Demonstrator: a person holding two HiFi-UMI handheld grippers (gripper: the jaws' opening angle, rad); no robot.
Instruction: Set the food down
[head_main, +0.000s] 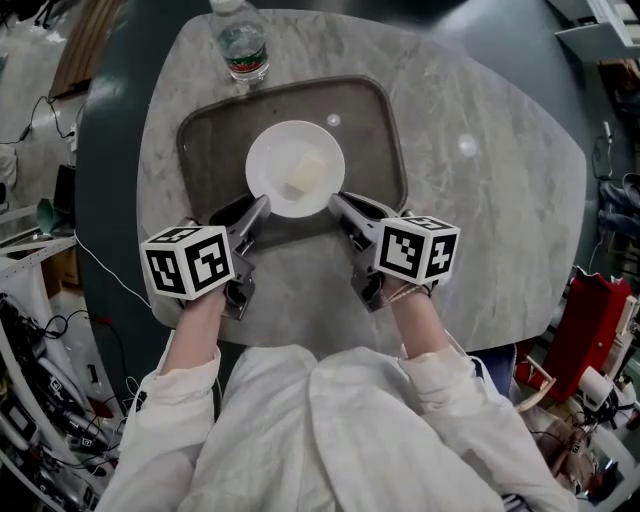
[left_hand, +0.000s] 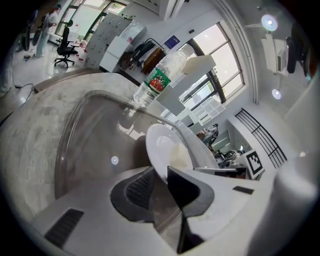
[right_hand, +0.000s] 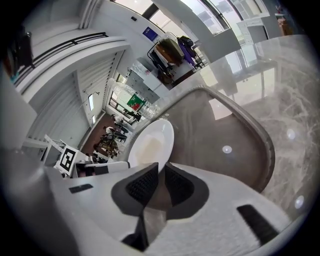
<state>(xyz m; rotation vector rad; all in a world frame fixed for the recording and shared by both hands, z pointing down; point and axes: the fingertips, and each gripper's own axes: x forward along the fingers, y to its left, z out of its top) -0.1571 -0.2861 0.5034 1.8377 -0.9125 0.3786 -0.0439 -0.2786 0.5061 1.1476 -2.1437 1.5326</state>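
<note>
Here's the risk we're watching: the round white ceramic plate (head_main: 262, 150) is carried by two thin pinches on its rim. If one hand lets go or dips before the other, the plate will likely tip and the pale slab of food (head_main: 305, 172) could slide off towards the lower side. A hard landing on the dark brown rectangular tray (head_main: 385, 110) beneath the jaws could jolt the rim out of either grip. Ahead of both jaw tips, at the far edge of the tray, stands a clear plastic water bottle with a red and green label (head_main: 240, 45). It's well beyond the plate, so it's only a worry if we push forward.

Now the jaws. The left gripper (left_hand: 160, 172) has its jaws drawn close, and the plate's near rim is wedged between the pads. The right gripper (right_hand: 161, 170) mirrors it from the opposite side, its jaws nearly together and nipping the rim right at their tips. The plate spans the gap between the two grippers, food in its middle, low over the tray. We can't tell whether its base touches down yet. Our call: lower evenly, then release together.
</note>
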